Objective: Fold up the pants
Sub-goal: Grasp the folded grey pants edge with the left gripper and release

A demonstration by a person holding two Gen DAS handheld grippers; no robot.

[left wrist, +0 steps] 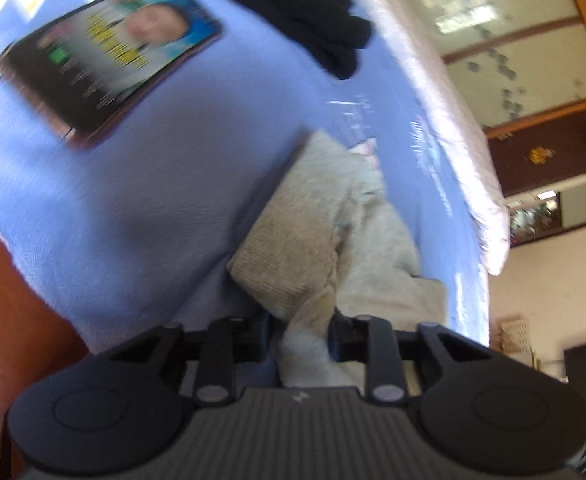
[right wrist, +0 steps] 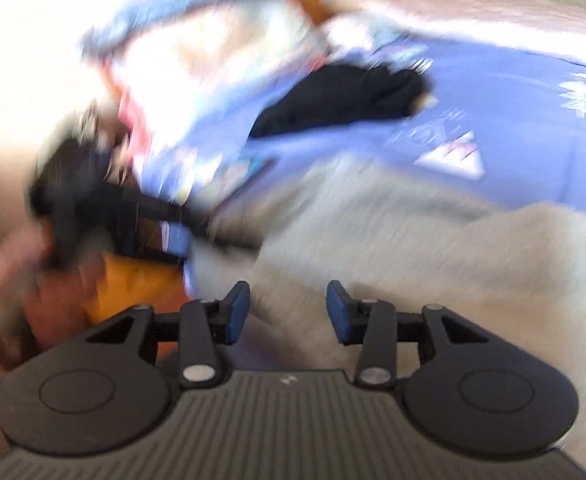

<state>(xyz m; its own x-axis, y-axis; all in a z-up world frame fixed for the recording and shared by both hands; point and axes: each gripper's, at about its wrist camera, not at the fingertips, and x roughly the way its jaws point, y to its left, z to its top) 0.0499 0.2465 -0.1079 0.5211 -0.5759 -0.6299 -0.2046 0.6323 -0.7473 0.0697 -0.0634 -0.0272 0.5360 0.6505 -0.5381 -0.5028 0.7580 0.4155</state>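
The pants (left wrist: 333, 240) are light grey-beige knit, lying bunched on a blue bedsheet (left wrist: 133, 200). My left gripper (left wrist: 303, 338) is shut on a fold of the pants, with cloth pinched between its jaws. In the right wrist view the pants (right wrist: 433, 248) spread across the bed under and ahead of my right gripper (right wrist: 289, 308). It is open with nothing between its blue pads (right wrist: 239, 308). The other gripper (right wrist: 77, 200) shows blurred at the left, at the edge of the pants.
A phone with a lit screen (left wrist: 109, 56) lies on the sheet to the far left. A black garment (left wrist: 313, 12) lies at the top, also in the right wrist view (right wrist: 345, 96). A white quilt edge (left wrist: 453, 120) borders the sheet. Wooden cabinets stand beyond.
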